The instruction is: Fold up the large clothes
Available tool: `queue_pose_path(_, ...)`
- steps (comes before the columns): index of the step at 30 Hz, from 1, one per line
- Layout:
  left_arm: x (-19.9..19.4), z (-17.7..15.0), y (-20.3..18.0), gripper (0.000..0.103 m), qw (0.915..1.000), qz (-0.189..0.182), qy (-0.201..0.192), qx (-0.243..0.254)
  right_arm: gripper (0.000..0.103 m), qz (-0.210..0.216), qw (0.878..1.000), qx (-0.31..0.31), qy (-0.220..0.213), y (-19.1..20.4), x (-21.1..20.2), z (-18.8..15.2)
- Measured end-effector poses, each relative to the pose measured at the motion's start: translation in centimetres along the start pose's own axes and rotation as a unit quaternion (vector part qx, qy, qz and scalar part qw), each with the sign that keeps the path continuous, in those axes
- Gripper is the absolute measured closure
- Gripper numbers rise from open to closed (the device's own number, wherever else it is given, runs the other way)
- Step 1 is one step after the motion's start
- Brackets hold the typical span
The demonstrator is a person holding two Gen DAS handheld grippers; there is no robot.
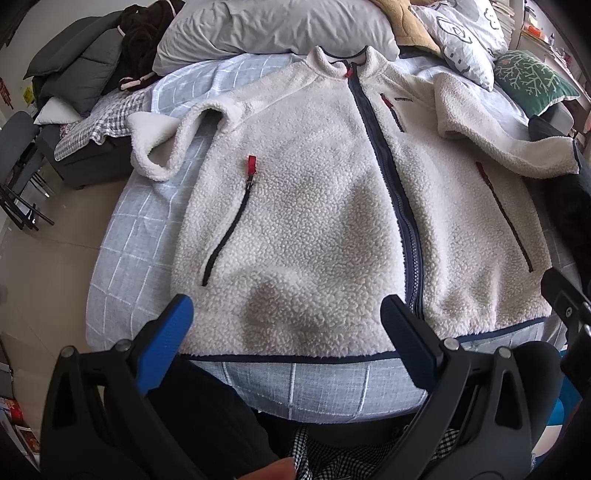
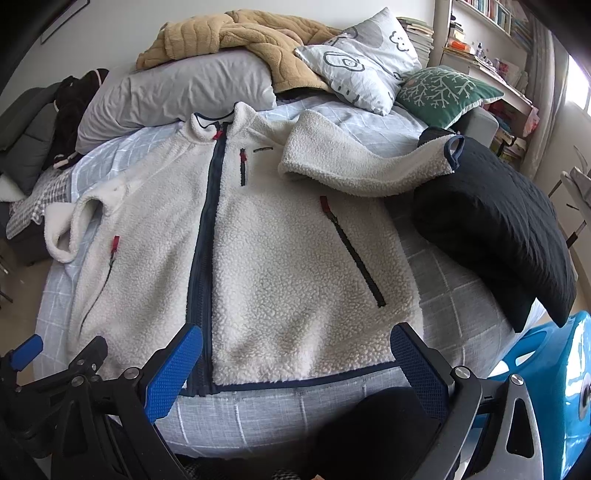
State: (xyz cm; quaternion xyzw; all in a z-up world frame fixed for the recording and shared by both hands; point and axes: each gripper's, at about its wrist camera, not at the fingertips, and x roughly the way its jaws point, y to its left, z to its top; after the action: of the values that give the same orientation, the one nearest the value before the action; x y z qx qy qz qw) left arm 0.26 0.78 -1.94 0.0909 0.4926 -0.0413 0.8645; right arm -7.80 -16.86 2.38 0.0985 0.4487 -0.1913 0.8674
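The bed (image 1: 155,236) carries the white fleece jacket (image 1: 317,221) spread flat, front up, collar toward the grey pillow (image 1: 273,29); a black cushion (image 2: 495,225) lies beside the jacket's sleeve (image 2: 362,166); the left gripper (image 1: 291,325) hovers at the jacket hem, jaws apart, empty; the right gripper (image 2: 295,354) likewise, jaws apart, empty.

Nubby matt fleece jacket (image 1: 314,221) with woven navy zipper tape (image 2: 201,258) on crosshatch-textured cotton-like bedsheet (image 1: 147,236); grippers' blue pads (image 2: 173,373) finely knurled.
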Motion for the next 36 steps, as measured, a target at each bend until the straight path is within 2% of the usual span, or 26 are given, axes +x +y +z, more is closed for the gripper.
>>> queue_pose_path(25, 0.35, -0.01, -0.21, 0.002, 1.0000, 0.002, 0.009, -0.003, 0.000, 0.001, 1.000, -0.010, 0.005, 0.68, 0.59, -0.29)
queue_pose_path(36, 0.92, 0.25, 0.49, 0.002, 0.9999, 0.000, 0.011, -0.009, 0.000, -0.014, 1.000, -0.018, -0.012, 0.70, 0.74, -0.10)
